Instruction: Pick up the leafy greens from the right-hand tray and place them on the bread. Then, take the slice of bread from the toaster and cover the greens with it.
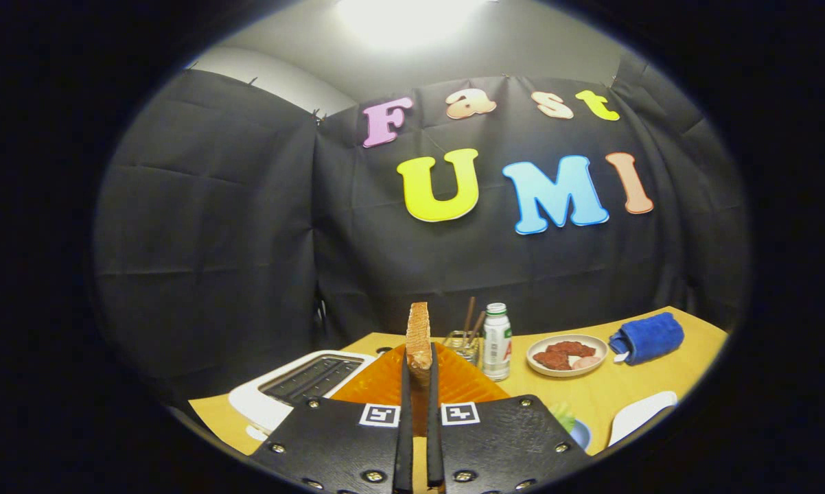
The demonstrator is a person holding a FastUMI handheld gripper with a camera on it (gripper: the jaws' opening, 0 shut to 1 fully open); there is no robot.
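Now the fingers (419, 374) pinch the bread slice (419, 336) upright above the orange tray (464, 384), toaster (296, 387) beside, bottle (497, 341) beyond.

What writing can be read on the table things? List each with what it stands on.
Bottle label: print too blurred to read.
Square markers on the gripper: coded patterns, no words.
Slice of bread, pinched between the gripper's fingers: no writing.

Handheld two-finger gripper (418, 370), two broad black textured plates studded with round silver screws, a small square black-and-white marker at each plate's inner top corner, two thin parallel fingers (405, 412) between the markers
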